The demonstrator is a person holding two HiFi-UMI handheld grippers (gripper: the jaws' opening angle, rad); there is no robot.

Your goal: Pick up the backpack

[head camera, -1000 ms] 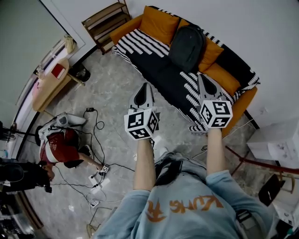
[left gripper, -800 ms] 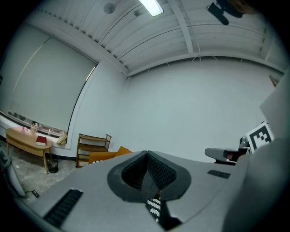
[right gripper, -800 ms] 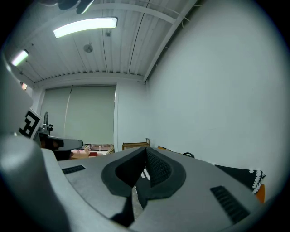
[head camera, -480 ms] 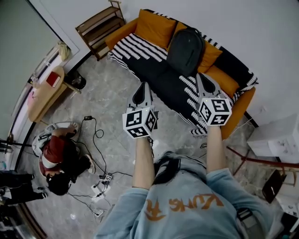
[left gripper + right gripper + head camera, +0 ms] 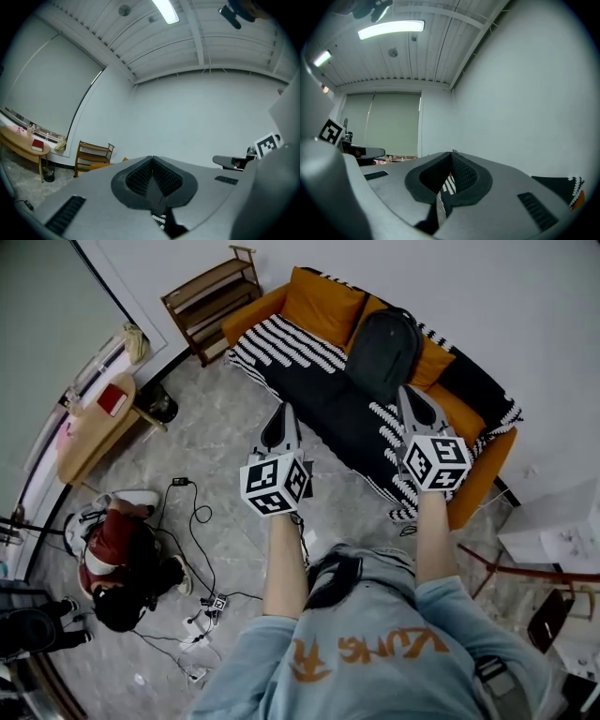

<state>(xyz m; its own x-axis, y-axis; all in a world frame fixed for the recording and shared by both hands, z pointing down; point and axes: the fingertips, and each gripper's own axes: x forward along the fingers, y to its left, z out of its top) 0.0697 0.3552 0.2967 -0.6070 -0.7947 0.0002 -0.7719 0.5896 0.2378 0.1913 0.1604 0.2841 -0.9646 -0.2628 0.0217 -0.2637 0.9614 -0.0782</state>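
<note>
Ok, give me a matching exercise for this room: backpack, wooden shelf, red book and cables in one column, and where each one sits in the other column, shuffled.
Things:
1. backpack
2. wooden shelf
3. red book
4. cables

Places:
A. on the wooden table
B. spread over the floor
C. upright against the orange cushions of the sofa
D. against the wall, just past the sofa's end

Pairs: 1-C, 2-D, 3-A, 4-B.
</note>
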